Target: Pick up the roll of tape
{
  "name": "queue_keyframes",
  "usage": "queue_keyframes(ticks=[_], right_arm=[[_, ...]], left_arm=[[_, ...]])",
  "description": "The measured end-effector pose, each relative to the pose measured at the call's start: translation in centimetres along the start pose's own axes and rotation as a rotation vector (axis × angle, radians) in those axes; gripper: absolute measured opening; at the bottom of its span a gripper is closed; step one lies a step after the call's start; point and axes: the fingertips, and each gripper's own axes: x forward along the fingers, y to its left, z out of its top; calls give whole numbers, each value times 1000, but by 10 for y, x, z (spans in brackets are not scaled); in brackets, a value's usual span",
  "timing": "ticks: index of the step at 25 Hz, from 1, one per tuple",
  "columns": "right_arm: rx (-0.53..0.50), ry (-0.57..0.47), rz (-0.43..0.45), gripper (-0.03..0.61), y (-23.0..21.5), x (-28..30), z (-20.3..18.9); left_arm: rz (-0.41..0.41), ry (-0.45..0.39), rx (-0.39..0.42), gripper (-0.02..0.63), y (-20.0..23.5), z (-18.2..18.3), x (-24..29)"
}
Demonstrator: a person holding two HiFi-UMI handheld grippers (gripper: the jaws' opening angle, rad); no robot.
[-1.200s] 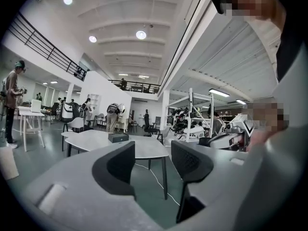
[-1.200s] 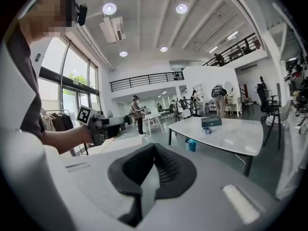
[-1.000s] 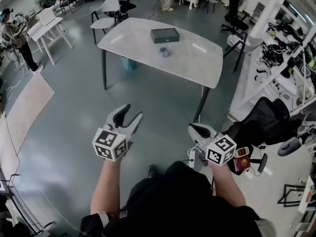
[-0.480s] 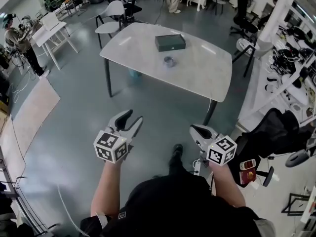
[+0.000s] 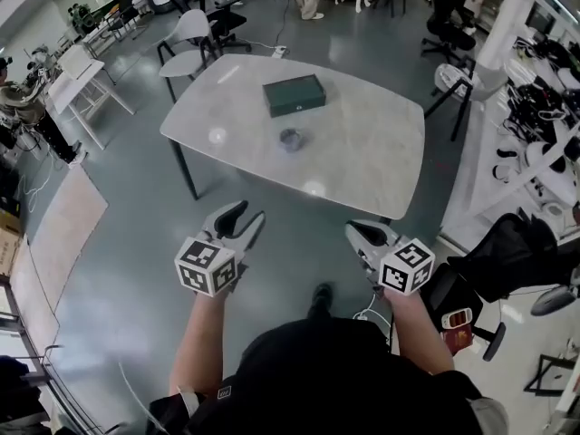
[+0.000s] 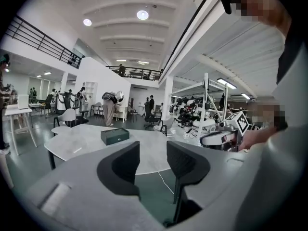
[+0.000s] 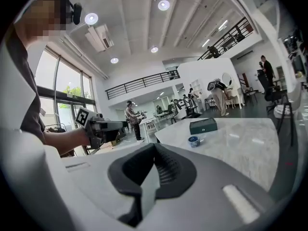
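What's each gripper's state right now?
Left gripper: open, jaws have just been closing, nothing between them.
Right gripper: shut, empty.

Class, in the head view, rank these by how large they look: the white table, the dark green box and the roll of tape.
1. white table
2. dark green box
3. roll of tape, smallest
Both rest on the table, so distance hardly skews this.

A pale, marbled table (image 5: 362, 161) with rounded corners and dark legs stands on the grey floor (image 5: 127, 243). Two things lie on its top, near each other but not touching: a dark green box (image 5: 294, 95) toward the far edge, and a small bluish roll of tape (image 5: 291, 140) nearer the middle.
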Motion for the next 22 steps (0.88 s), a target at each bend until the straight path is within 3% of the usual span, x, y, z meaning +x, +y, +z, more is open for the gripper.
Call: queue_keyframes(ticks=[6, 10, 16, 22], right_arm=[[9, 7, -28, 3, -76, -4, 21], [44, 1, -54, 3, -104, -2, 26], [89, 26, -107, 3, -147, 34, 34], [59, 16, -138, 3, -194, 123, 86]], left_arm=[[-34, 8, -1, 173, -6, 21, 82], [-66, 22, 3, 169, 4, 27, 121], [-111, 27, 11, 163, 48, 41, 177], [-156, 23, 78, 163, 132, 73, 236]])
